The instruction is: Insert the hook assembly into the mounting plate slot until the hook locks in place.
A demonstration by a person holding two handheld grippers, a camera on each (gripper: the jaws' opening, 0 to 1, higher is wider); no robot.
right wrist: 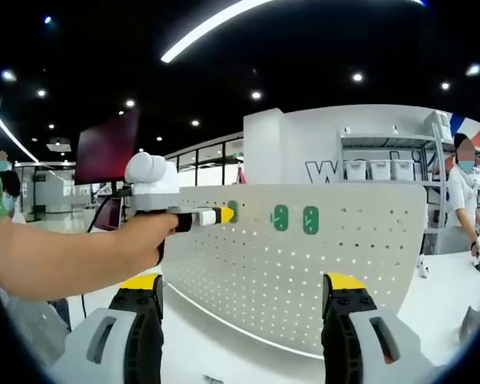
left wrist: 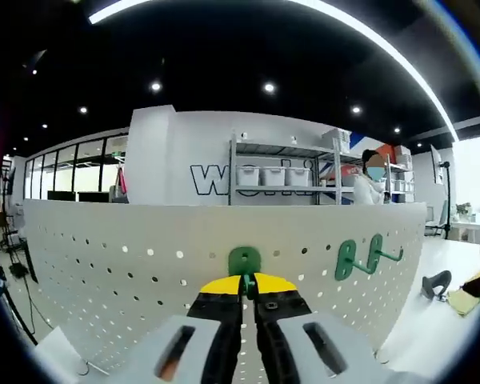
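Left gripper view: left gripper (left wrist: 249,286) jaws clamp the green hook (left wrist: 244,262) against the pegboard (left wrist: 128,256); insertion is underway, needing a firm seating push. Right gripper (right wrist: 244,292) jaws gape, empty.

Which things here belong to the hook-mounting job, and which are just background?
Job:
- left gripper, shut on the green hook
- white pegboard
- two green hooks already on the board
- right gripper, open and holding nothing

Background:
- shelf rack with white bins
- person by the rack
- dark red monitor
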